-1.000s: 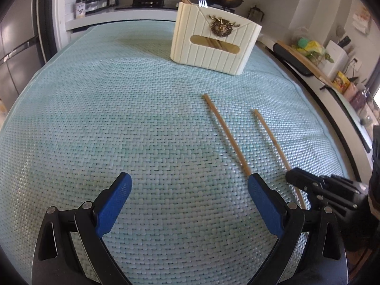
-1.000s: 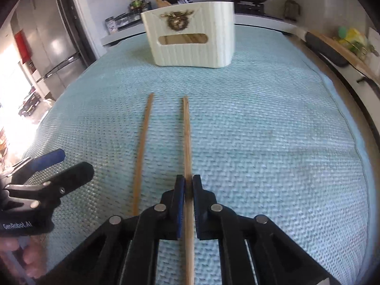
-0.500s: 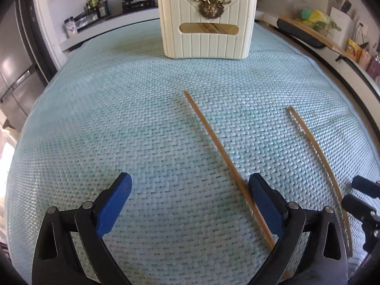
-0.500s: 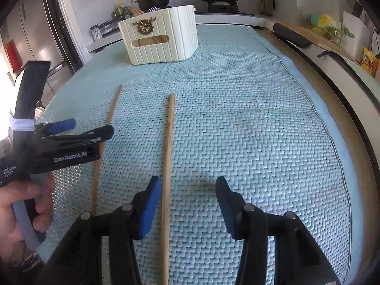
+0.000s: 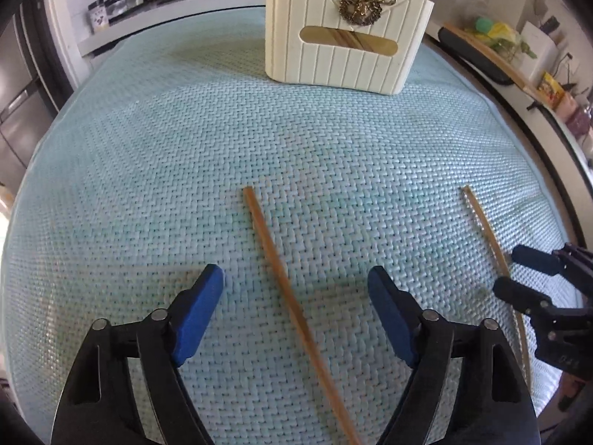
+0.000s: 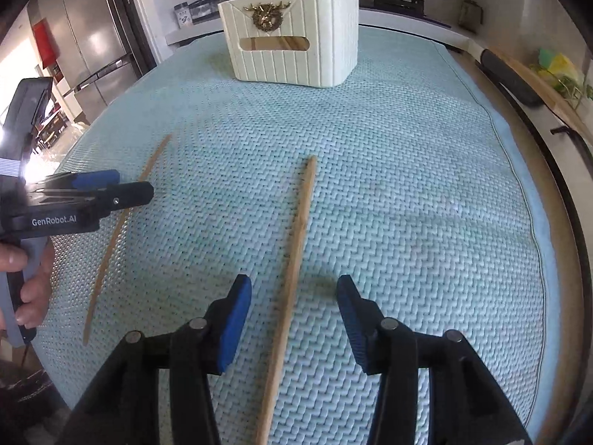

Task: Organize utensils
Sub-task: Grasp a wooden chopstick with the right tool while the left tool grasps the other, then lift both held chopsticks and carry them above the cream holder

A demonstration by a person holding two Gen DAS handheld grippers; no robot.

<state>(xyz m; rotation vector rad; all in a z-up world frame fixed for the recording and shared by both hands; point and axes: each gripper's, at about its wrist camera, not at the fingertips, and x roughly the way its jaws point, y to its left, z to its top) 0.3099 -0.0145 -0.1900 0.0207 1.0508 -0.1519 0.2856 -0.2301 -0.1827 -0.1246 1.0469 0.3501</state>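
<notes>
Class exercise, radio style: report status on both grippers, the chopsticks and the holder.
Left gripper open, astride one chopstick. Right gripper open, astride the other chopstick. Both flat on mat. Holder ahead, path unobstructed.

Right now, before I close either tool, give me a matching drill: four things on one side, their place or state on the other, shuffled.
Things:
1. left tool
2. right tool
3. cream holder
4. woven mat

Places or states:
A. pale green, under everything
B. open, straddling the left chopstick
C. far end of the mat, gold emblem on front
D. open, straddling the right chopstick

Pairs: 1-B, 2-D, 3-C, 4-A
</notes>
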